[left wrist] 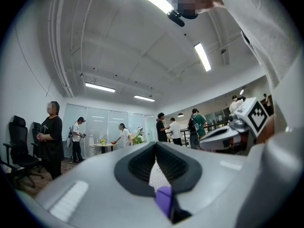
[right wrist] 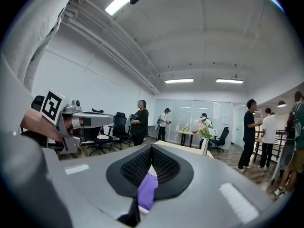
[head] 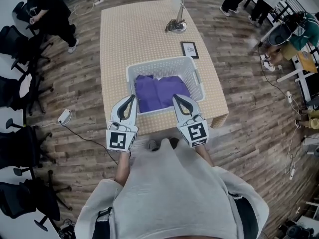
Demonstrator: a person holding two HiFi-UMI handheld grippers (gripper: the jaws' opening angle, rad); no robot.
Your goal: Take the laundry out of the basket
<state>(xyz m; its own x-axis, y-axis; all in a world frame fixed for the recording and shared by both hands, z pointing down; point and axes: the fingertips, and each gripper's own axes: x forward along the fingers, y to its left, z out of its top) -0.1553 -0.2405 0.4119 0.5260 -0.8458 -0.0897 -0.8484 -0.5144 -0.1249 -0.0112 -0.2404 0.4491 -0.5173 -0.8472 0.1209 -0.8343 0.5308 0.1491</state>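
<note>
One white basket stands at the near end of the counter. The purple laundry lies inside it, and its folds do not show how many pieces there are.

Two claws reach in over the basket's near rim, side by side.
- The left claw has its jaws together at the tips, over the near left part of the laundry. In the left gripper view a sliver of purple shows in the slit between its pads.
- The right claw is closed the same way, over the near right part, with a strip of purple in its slit too.

Whether either one pinches the cloth, or the purple merely shows through the slit, cannot be told.

Each claw carries one marker cube bearing a square black-and-white code.

Just beyond the basket's far right corner lies one small framed card — its print is too small to read. One lamp stands toward the far end of the counter, well apart from the basket.
</note>
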